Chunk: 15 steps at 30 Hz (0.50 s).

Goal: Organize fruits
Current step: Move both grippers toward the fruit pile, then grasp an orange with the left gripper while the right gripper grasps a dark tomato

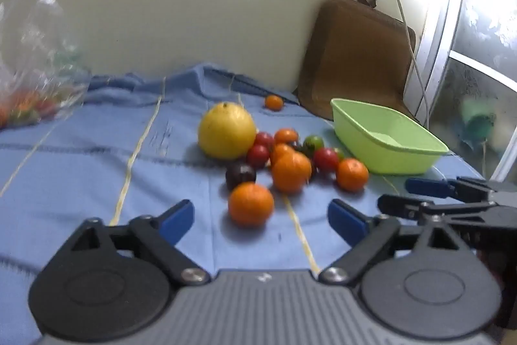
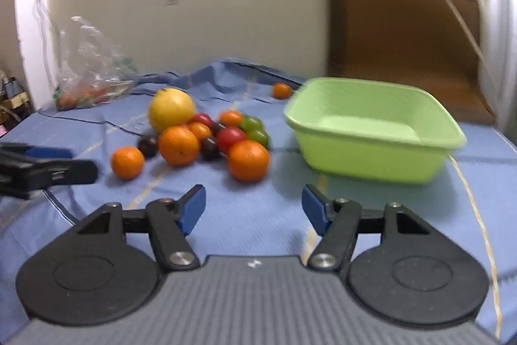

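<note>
Left gripper [image 1: 260,215] wide, empty, near orange [image 1: 251,204] left of basin [image 1: 387,134]; firm, round, rolls; pinch across middle.

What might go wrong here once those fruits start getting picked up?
The fruits lie packed against the big yellow fruit, so lifting one may send its neighbours rolling across the blue cloth. The small tomatoes look soft and could get squashed. The light green basin could slide if bumped.
</note>
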Each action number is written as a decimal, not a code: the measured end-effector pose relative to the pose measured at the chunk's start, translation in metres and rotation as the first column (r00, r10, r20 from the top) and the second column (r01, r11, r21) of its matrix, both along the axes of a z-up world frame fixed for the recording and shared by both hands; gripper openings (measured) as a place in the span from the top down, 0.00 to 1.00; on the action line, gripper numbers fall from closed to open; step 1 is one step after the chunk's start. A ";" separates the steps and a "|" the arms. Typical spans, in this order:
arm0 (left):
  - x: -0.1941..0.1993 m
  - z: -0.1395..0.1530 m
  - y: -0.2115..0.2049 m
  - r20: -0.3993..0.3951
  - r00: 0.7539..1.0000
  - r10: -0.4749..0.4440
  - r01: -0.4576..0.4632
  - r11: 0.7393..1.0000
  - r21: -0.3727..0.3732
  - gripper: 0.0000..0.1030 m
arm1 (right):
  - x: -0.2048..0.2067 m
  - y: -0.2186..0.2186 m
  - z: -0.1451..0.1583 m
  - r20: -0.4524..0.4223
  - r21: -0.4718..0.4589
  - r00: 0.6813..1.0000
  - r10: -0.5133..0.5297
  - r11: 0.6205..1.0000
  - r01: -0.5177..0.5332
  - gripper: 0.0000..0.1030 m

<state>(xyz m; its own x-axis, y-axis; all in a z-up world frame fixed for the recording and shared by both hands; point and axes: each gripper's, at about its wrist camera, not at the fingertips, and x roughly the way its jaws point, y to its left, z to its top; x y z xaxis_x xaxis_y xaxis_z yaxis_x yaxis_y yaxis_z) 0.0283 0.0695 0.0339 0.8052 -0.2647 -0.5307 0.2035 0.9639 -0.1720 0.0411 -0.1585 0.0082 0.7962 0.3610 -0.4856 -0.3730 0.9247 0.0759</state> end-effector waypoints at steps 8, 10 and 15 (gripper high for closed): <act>0.026 -0.016 -0.013 -0.026 0.999 -0.033 0.035 0.995 0.094 0.43 | 0.040 0.045 0.012 0.019 -0.098 0.989 0.147 0.985 -0.145 0.51; 0.029 -0.023 -0.013 -0.039 0.999 -0.020 0.024 0.995 0.093 0.46 | 0.051 0.050 0.012 -0.010 -0.081 0.986 0.166 0.983 -0.166 0.54; 0.027 -0.024 -0.002 -0.039 0.999 0.027 -0.025 0.998 0.055 0.64 | 0.053 0.067 0.018 -0.025 -0.062 0.969 0.244 0.967 -0.246 0.56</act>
<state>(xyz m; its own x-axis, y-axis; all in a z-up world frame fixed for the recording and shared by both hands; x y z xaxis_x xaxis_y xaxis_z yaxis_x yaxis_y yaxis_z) 0.0552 0.0674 0.0099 0.7896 -0.2138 -0.5752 0.1728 0.9769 -0.1259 0.0945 -0.0918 0.0265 0.6786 0.5118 -0.5269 -0.5879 0.8084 0.0281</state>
